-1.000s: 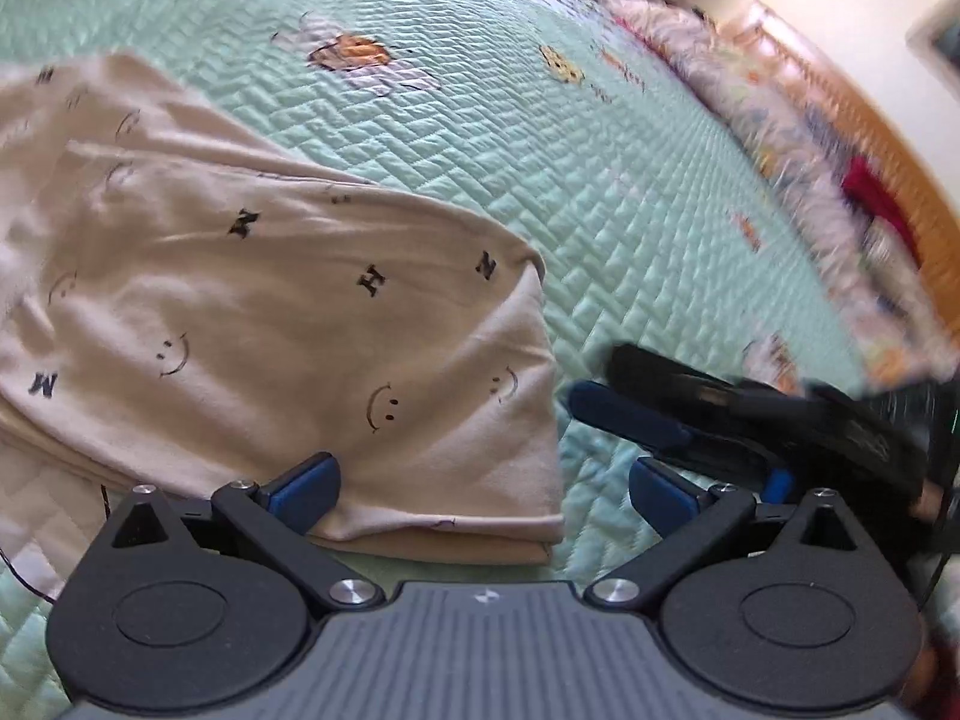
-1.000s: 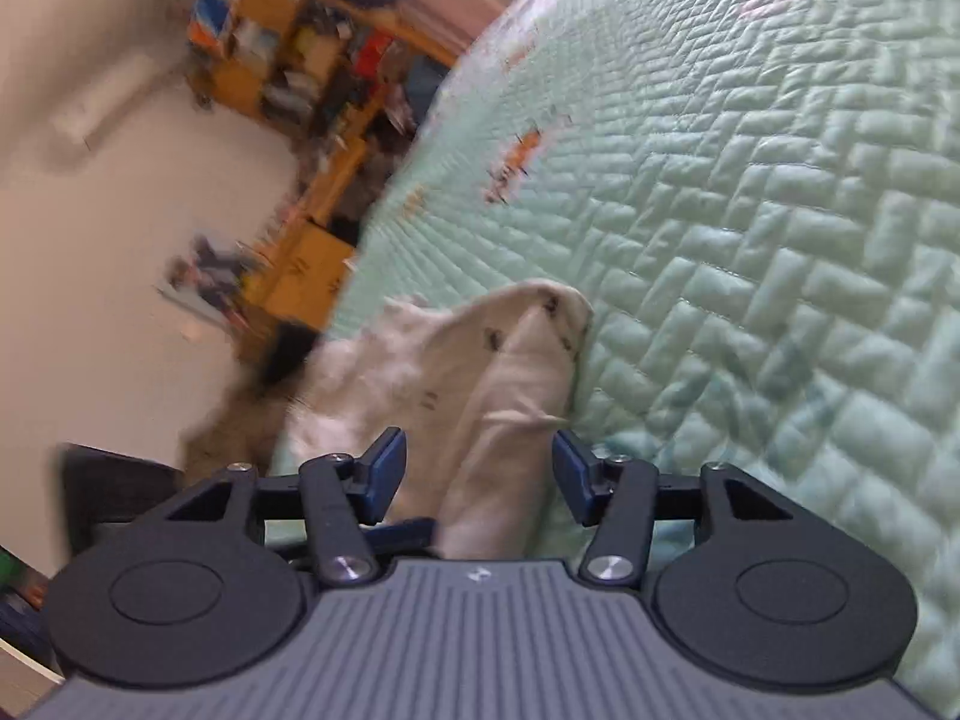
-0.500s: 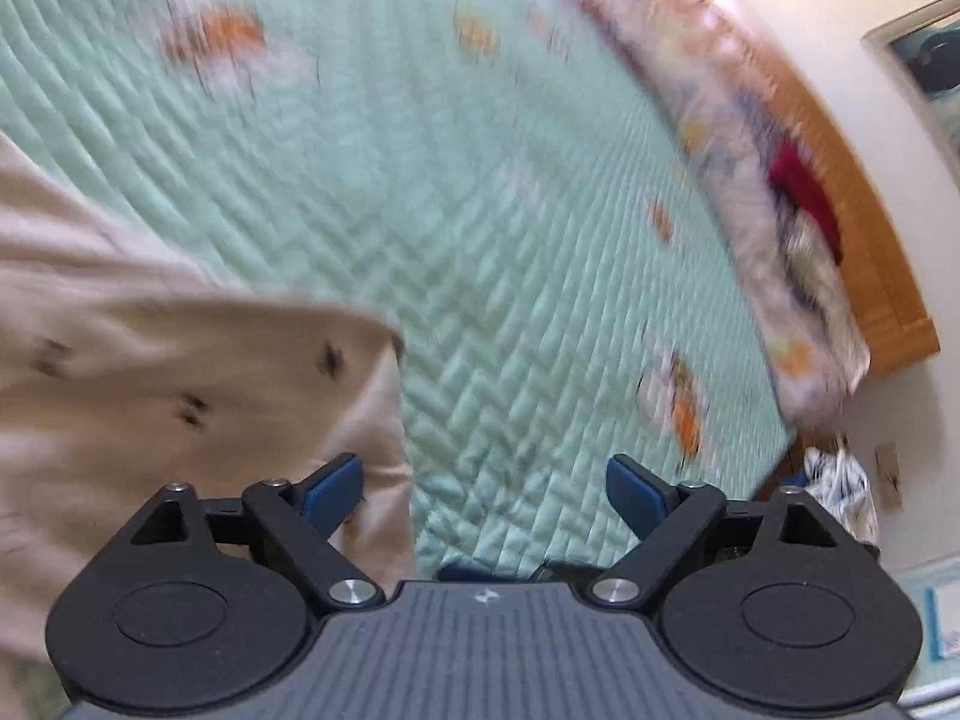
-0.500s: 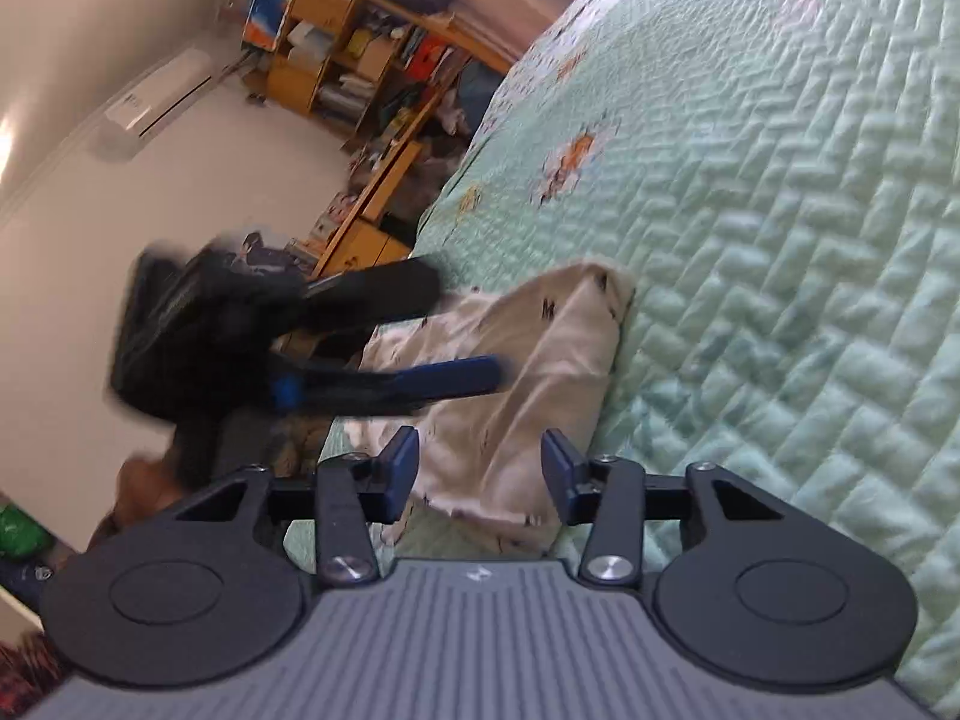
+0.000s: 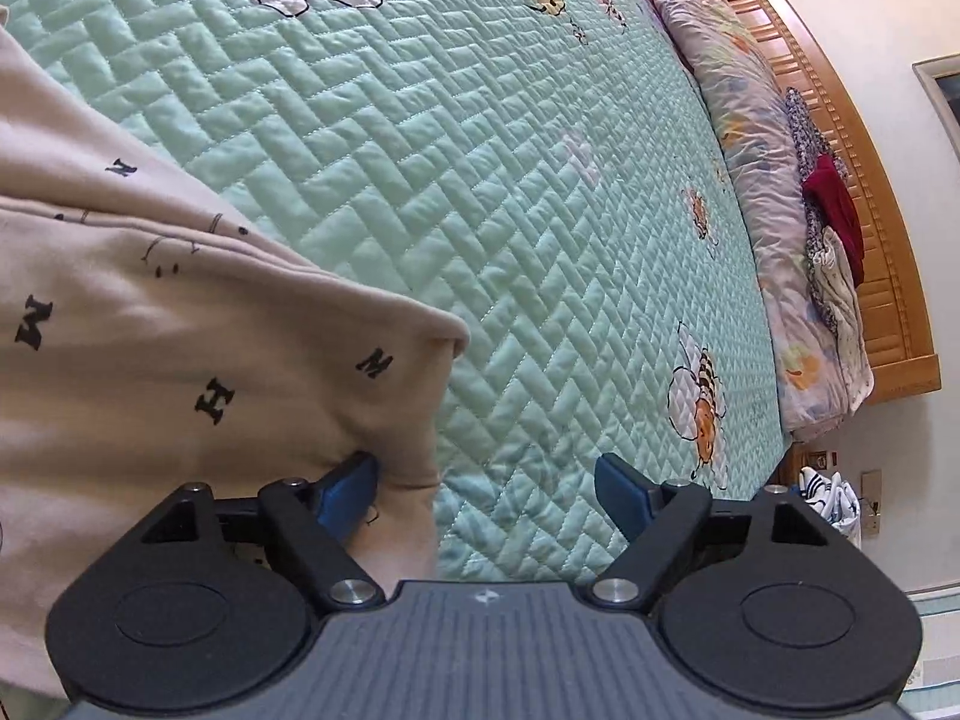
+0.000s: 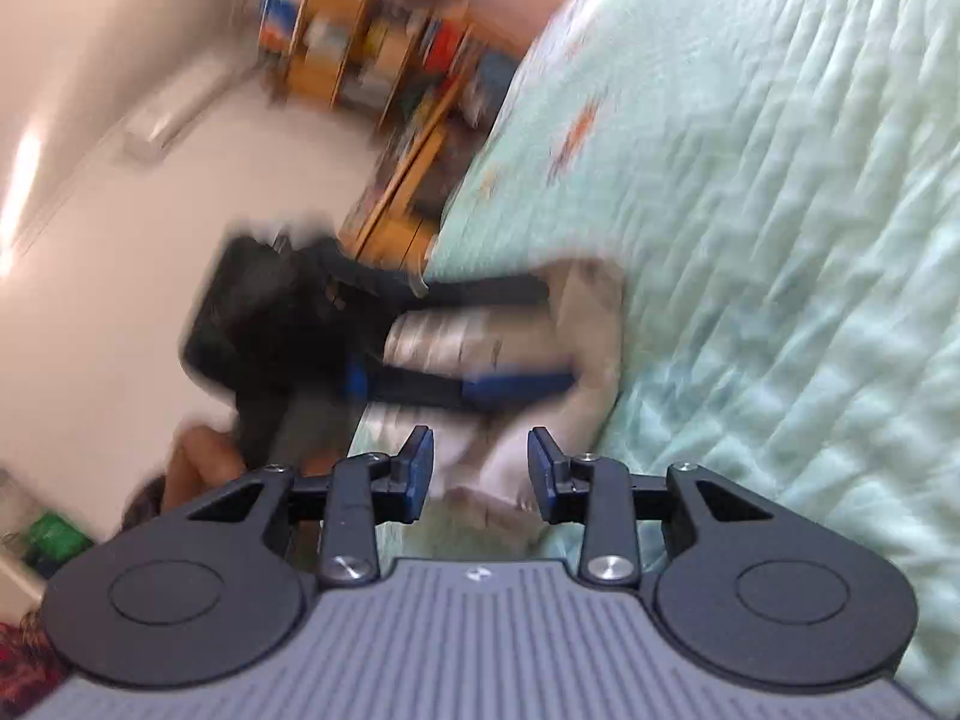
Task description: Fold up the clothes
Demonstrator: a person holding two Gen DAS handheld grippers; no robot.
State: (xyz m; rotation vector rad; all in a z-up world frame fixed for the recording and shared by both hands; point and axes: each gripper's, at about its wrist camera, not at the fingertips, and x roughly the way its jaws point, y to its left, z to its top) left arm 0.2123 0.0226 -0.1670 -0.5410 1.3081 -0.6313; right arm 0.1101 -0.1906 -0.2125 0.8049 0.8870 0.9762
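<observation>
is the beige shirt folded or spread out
Folded: the beige shirt lies in stacked layers on the green quilt, doubled edge at its corner.

Left tongs (image 5: 486, 480) and right tongs (image 6: 480, 468) agape.

In front of our left gripper (image 5: 486, 474) the green quilt (image 5: 480, 192) of the bed lies bare up to the far edge, so there is free room ahead and to the right. On the left, the beige garment (image 5: 180, 348) touches one finger and blocks that side. Along the headboard edge, a rolled blanket (image 5: 756, 138) and piled clothes (image 5: 834, 252) stand in the way. For our right gripper (image 6: 480, 471), the left gripper (image 6: 372, 348) seems to cross the path; the view is blurred.
</observation>
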